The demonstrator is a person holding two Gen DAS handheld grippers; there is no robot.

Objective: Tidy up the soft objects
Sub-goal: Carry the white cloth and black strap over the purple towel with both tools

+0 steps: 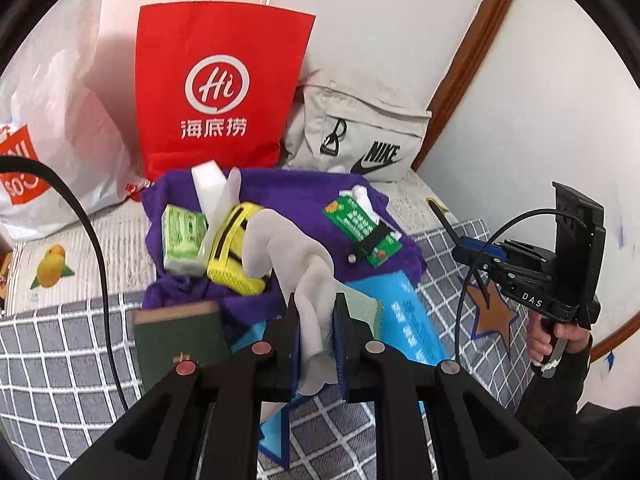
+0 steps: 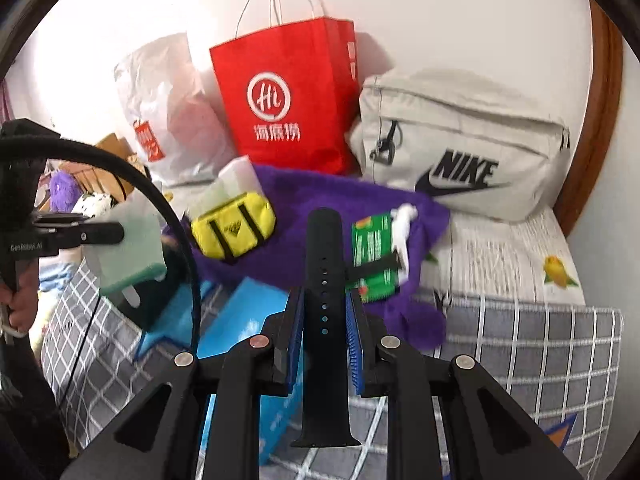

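- carrying step in hand: two soft things lifted above the purple cloth (image 1: 304, 196); next, choosing a place for each.
- left gripper (image 1: 316, 312) clamped on white cloth (image 1: 304, 272), drooping toward purple cloth.
- right gripper (image 2: 324, 308) clamped on black strap (image 2: 324, 280), long axis pointing away toward purple cloth.

A red paper bag (image 1: 220, 92) stood upright against the white wall, a white plastic bag (image 1: 52, 128) just left of it. A wooden frame (image 1: 468, 60) curved up the wall at the right.
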